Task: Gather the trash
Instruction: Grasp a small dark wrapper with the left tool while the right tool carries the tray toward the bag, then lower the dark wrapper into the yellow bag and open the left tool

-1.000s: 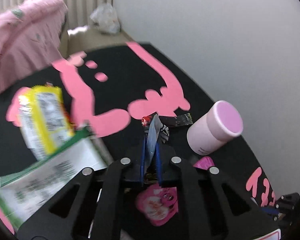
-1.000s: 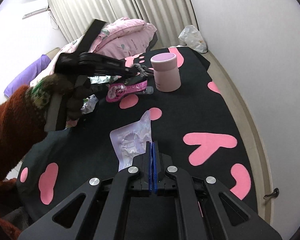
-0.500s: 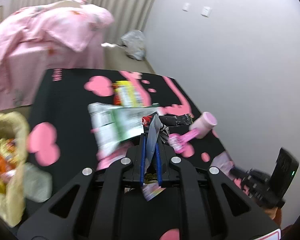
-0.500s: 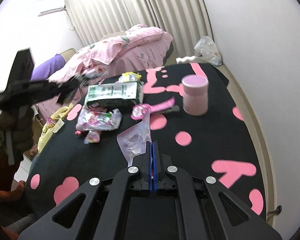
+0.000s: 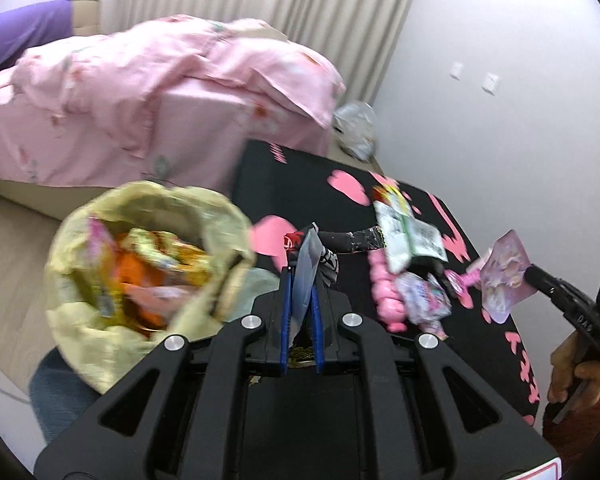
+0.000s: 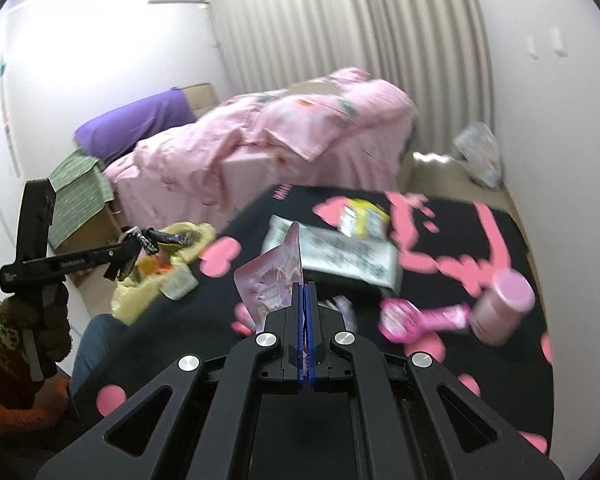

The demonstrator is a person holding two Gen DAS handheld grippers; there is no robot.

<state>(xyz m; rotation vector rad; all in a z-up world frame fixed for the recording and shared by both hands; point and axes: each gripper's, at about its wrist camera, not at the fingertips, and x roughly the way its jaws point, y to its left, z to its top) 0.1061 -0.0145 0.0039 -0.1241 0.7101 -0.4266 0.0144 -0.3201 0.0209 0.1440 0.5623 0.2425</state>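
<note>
A: While you carry both pieces toward the yellow trash bag point(image 5: 100, 264), your left gripper point(image 5: 302, 280) is clenched on a black printed wrapper point(image 5: 340, 240), held above the bag's open mouth, likely so it drops straight in.

B: And your right gripper point(image 6: 304, 300)?

A: It pinches a pale pink pouch point(image 6: 272, 276) by its edge, over the black table point(image 6: 500, 232), well apart from the bag.

B: How do the 2 look?

A: Your wrapper is crumpled and dark with a silvery flap; your pouch is flat and glossy.
</note>
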